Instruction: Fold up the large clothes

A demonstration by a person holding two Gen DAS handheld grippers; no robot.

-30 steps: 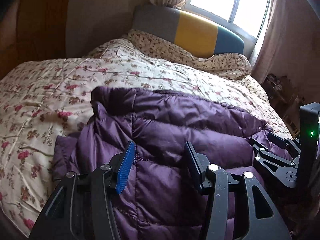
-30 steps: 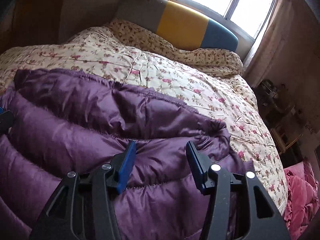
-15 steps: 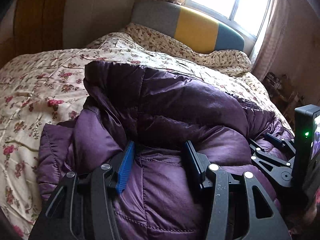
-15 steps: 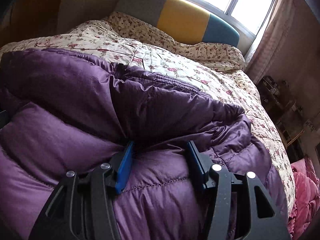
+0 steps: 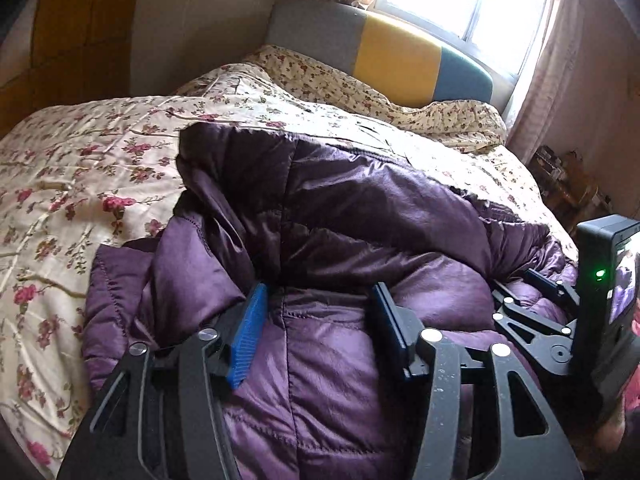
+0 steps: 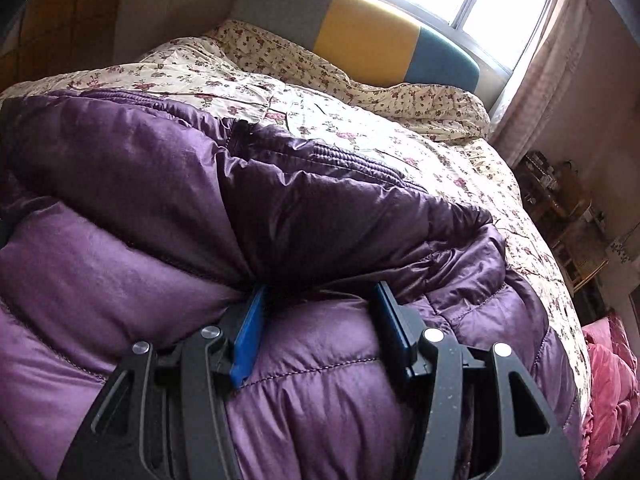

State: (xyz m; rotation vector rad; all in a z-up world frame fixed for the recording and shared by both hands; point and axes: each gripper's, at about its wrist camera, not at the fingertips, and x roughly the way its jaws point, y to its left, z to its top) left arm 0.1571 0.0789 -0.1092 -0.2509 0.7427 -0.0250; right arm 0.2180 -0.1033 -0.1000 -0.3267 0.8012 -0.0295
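Partly folded purple jacket (image 5: 360,240), near edge cut off, floral bedspread (image 5: 80,168)

Daylight pours in through the window (image 5: 480,4) behind the bed, blown out to white glare at the top of both views. The room's left side and corners fall into dim brown shadow. The purple coat (image 6: 200,200) catches a soft sheen on its folds. Fisheye bending curves the edges; detail is slightly soft throughout.
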